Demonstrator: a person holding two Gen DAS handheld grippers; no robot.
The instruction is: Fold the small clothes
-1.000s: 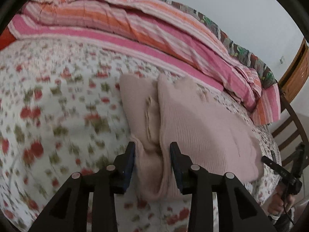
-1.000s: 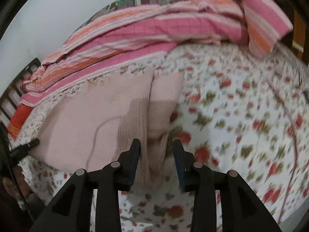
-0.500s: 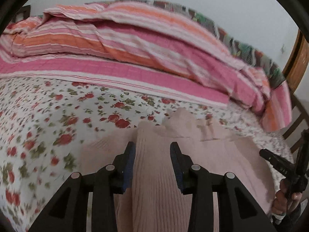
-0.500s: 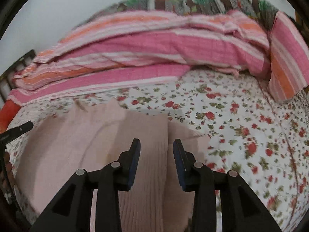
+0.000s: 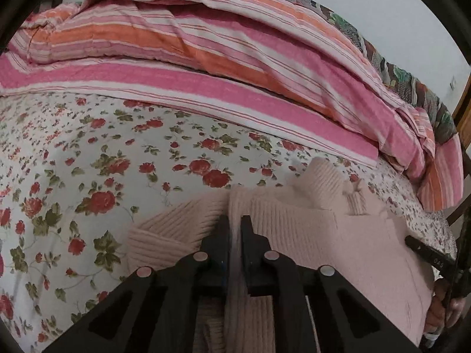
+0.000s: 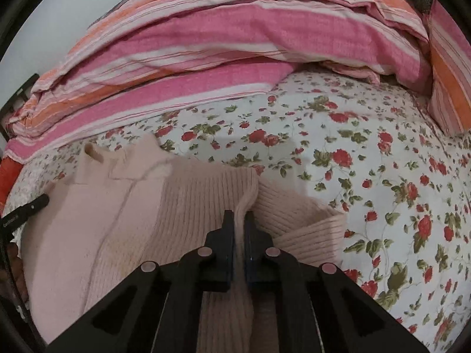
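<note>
Knit fabric sits pinched in both tools. Nearest the left camera, the left gripper (image 5: 234,225) has just been closing, and its jaws now stand narrow on a raised ridge of the pink sweater (image 5: 309,235), with ribbed cloth running down between them. In the right camera the right gripper (image 6: 239,220) has likewise just been closing and clamps a fold of the same sweater (image 6: 188,200) where a ribbed edge climbs up into the jaws.

Beyond the fingertips the sweater lies flat on the flowered bedsheet (image 5: 88,161), its collar (image 5: 323,182) at the far end, toward the striped quilt (image 5: 206,58). Its long axis therefore runs away from both tools, from the near hem out to the collar. To the left gripper the body of the garment spreads rightward, with a ribbed sleeve (image 5: 164,235) lying out to the left. To the right gripper the body spreads leftward, with the other sleeve (image 6: 303,223) to its right. Each hand holds its own side, and neither looks closer to the collar.

The coming fold likely turns on that far-lying collar: carrying both pinched edges forward along the long axis would lay the near part over the chest, though drawing them sideways is also possible.

Farthest back, the quilt is heaped against a pale wall (image 5: 382,6).
</note>
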